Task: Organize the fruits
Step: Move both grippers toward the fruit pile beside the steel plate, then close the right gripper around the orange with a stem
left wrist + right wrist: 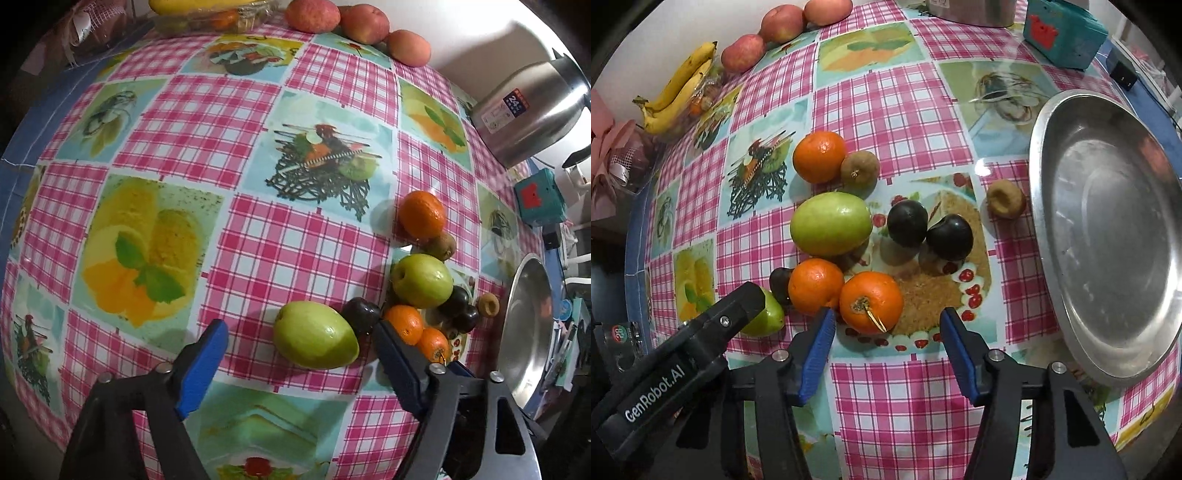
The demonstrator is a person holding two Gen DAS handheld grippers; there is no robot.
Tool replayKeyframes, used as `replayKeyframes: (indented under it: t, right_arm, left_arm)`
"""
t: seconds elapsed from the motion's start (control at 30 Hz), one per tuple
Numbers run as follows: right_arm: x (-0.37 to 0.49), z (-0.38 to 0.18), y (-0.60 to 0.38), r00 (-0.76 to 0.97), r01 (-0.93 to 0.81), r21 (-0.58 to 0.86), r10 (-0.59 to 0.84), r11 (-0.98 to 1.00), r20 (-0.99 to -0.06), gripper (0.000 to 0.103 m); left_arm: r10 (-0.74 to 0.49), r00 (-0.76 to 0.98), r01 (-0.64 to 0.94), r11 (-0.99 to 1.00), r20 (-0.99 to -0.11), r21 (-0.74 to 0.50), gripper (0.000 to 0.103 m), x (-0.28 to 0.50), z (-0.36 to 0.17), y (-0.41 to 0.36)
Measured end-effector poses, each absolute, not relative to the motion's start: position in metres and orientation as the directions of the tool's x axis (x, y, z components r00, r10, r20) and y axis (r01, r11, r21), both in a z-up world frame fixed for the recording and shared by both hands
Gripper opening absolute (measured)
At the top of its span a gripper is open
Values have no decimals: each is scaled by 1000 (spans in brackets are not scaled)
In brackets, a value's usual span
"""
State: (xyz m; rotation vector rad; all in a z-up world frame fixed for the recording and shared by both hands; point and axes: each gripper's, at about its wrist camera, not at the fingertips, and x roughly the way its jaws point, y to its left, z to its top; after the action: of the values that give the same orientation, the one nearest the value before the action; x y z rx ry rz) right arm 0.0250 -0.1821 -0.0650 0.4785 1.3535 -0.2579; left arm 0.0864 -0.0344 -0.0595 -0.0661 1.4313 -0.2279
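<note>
- Left wrist view: left gripper (301, 354) has its jaws spread around the oval green fruit (314, 335), not pinching yet.
- Right gripper (886, 332) has its jaws spread by the round orange with a stem (871, 301).
- Next, I think: squeeze, then lift to the shiny metal plate (1049, 236).

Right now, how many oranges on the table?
3. One far beside the brown fruit, one nearer, one between the right claw's fingers. Others could be hidden.
</note>
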Motion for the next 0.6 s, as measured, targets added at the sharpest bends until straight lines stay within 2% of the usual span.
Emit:
replayKeyframes:
  t: [0.1,0.17,0.27,0.47,0.6]
  right_arm:
    - [28,-70,-181,198,441,173,93,881,-976,60]
    - [30,-72,-180,198,441,178,98,880,-975,59]
    - [31,-74,-178,203,432,175,94,885,-975,57]
    - [35,-78,-172,207,418,173,91,892,-974,54]
    - [39,-80,-170,221,410,195,110,891,-969,46]
  left_arm:
    - [-203,110,113,975,-973,-191,76,85,-62,-36]
    - [-215,100,108,973,-971,-204,66,85,-63,-35]
    - [-225,93,112,970,-970,-214,57,85,-62,-35]
    - [-238,84,111,967,-968,-228,51,85,-62,-35]
    - [-249,79,103,965,-965,-240,51,86,-63,-34]
